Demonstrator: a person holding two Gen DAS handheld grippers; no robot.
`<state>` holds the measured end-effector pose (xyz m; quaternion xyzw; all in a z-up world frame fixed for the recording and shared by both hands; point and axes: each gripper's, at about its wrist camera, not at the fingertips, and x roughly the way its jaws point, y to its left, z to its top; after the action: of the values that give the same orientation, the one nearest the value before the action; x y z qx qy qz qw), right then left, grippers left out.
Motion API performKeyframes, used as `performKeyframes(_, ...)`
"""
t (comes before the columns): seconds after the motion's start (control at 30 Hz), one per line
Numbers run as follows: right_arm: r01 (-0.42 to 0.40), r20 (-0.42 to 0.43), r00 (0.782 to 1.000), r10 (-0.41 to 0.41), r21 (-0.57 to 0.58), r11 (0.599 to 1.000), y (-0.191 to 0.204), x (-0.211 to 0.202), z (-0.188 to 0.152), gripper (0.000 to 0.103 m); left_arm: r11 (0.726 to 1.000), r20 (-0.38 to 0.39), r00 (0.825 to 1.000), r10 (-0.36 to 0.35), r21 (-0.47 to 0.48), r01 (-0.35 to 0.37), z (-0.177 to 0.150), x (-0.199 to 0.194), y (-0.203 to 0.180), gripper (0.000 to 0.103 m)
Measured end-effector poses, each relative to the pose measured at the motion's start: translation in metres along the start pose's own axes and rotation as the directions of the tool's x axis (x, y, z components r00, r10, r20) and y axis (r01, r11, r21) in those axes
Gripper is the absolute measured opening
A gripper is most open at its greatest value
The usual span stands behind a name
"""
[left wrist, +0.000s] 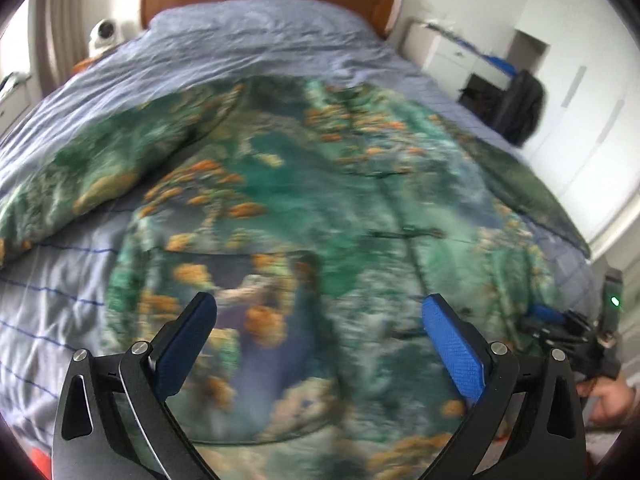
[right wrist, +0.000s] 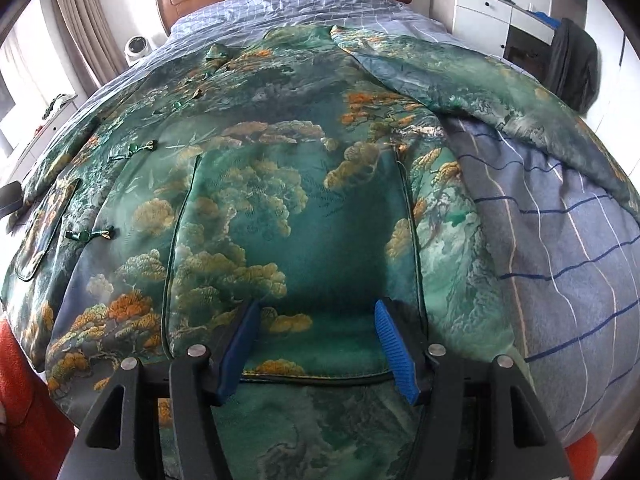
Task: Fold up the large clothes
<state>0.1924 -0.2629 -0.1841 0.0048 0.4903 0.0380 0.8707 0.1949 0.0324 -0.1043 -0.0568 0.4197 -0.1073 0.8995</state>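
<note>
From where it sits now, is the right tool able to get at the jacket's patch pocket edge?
Probably yes. The right tool stands open just over the patch pocket of the jacket, its lower edge lying between the blue pads. Nothing covers it, though contact is unclear.

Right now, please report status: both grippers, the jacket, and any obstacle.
Left gripper open, empty, above jacket. Right gripper open over lower patch pocket, nothing gripped. Jacket spread flat on bed, sleeves out. No obstacle seen.

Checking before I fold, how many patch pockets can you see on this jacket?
2. The centre pocket lies at the right gripper fingertips; the side pocket sits at that view's left edge. More may be hidden.
</note>
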Motion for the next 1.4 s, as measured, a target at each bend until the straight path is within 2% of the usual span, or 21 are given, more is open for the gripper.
performKeyframes(0.1,0.022,0.057,0.998,-0.022,0.003,1.0,0.004,-0.003,-0.008,0.062,0.998,0.075,0.996,0.039,0.054,-0.044,-0.021,-0.017,-0.011,0.102)
performKeyframes(0.13,0.032,0.083,0.996,-0.032,0.002,0.999,0.005,-0.004,-0.012,0.062,0.997,0.059,0.996,0.067,0.034,-0.07,-0.026,-0.024,-0.011,0.102)
performKeyframes(0.17,0.042,0.088,0.995,-0.042,0.002,0.999,0.007,-0.005,-0.014,0.062,0.998,0.048,0.997,0.063,0.005,-0.064,-0.028,-0.032,-0.011,0.102)
performKeyframes(0.23,0.065,0.054,0.996,-0.068,0.038,0.997,0.011,-0.011,-0.011,0.062,0.999,0.098,0.995,-0.018,-0.039,0.022,-0.035,-0.054,-0.006,0.102)
performKeyframes(0.27,0.061,0.051,0.997,-0.064,0.051,0.997,0.011,-0.014,-0.009,0.066,0.999,0.112,0.994,-0.015,-0.042,0.02,-0.036,-0.058,-0.005,0.102)
performKeyframes(0.33,0.021,0.058,0.998,-0.023,0.047,0.999,0.011,-0.016,-0.008,0.07,0.998,0.102,0.993,0.057,-0.046,-0.052,-0.032,-0.062,-0.006,0.102)
performKeyframes(0.37,0.018,0.053,0.998,-0.02,0.043,0.999,0.011,-0.018,-0.009,0.07,0.997,0.098,0.993,0.064,-0.052,-0.059,-0.03,-0.064,-0.005,0.102)
performKeyframes(0.43,-0.015,0.07,0.998,0.01,0.069,0.997,0.005,-0.03,-0.011,0.07,0.998,0.093,0.995,0.033,-0.063,-0.027,-0.029,-0.067,-0.003,0.102)
performKeyframes(0.5,-0.056,0.143,0.989,0.042,0.095,0.994,-0.004,-0.051,-0.013,0.07,0.998,0.07,0.997,0.037,-0.052,-0.033,-0.026,-0.063,0.0,0.102)
performKeyframes(0.6,-0.039,0.208,0.978,0.008,0.147,0.988,-0.026,-0.074,-0.014,0.07,0.997,0.037,0.998,0.048,-0.066,-0.046,-0.018,-0.054,0.012,0.102)
performKeyframes(0.7,-0.023,0.247,0.968,-0.036,0.231,0.973,-0.058,-0.088,-0.012,0.07,0.995,0.052,0.998,0.043,-0.093,-0.038,-0.003,-0.049,0.023,0.102)
performKeyframes(0.83,0.014,0.26,0.959,-0.112,0.353,0.935,-0.106,-0.095,-0.011,0.07,0.993,0.077,0.994,0.077,-0.097,-0.07,0.016,-0.026,0.032,0.102)
performKeyframes(0.97,-0.031,0.295,0.945,-0.138,0.503,0.864,-0.167,-0.095,-0.015,0.07,0.986,0.08,0.985,0.15,-0.091,-0.142,0.017,0.017,0.045,0.102)
performKeyframes(1.03,-0.092,0.321,0.94,-0.12,0.573,0.814,-0.194,-0.09,-0.019,0.07,0.98,0.043,0.982,0.184,-0.086,-0.18,0.009,0.043,0.054,0.102)
performKeyframes(1.1,-0.159,0.349,0.932,-0.094,0.63,0.76,-0.215,-0.084,-0.022,0.07,0.977,-0.014,0.982,0.189,-0.092,-0.19,-0.003,0.064,0.06,0.102)
performKeyframes(1.17,-0.227,0.383,0.921,-0.065,0.667,0.71,-0.234,-0.073,-0.021,0.07,0.979,-0.014,0.982,0.19,-0.078,-0.191,-0.014,0.073,0.062,0.102)
performKeyframes(1.2,-0.265,0.397,0.917,-0.045,0.687,0.676,-0.246,-0.063,-0.019,0.07,0.979,0.017,0.981,0.195,-0.064,-0.193,-0.019,0.073,0.06,0.102)
performKeyframes(1.27,-0.289,0.405,0.913,-0.057,0.739,0.608,-0.268,-0.046,-0.014,0.07,0.978,0.041,0.979,0.201,-0.055,-0.199,-0.024,0.072,0.058,0.102)
performKeyframes(1.33,-0.313,0.419,0.903,-0.099,0.798,0.515,-0.297,-0.027,-0.007,0.07,0.978,0.044,0.978,0.203,-0.053,-0.201,-0.023,0.07,0.057,0.103)
performKeyframes(1.4,-0.319,0.426,0.889,-0.165,0.837,0.445,-0.317,-0.016,-0.001,0.07,0.979,0.047,0.979,0.196,-0.057,-0.193,-0.025,0.069,0.058,0.103)
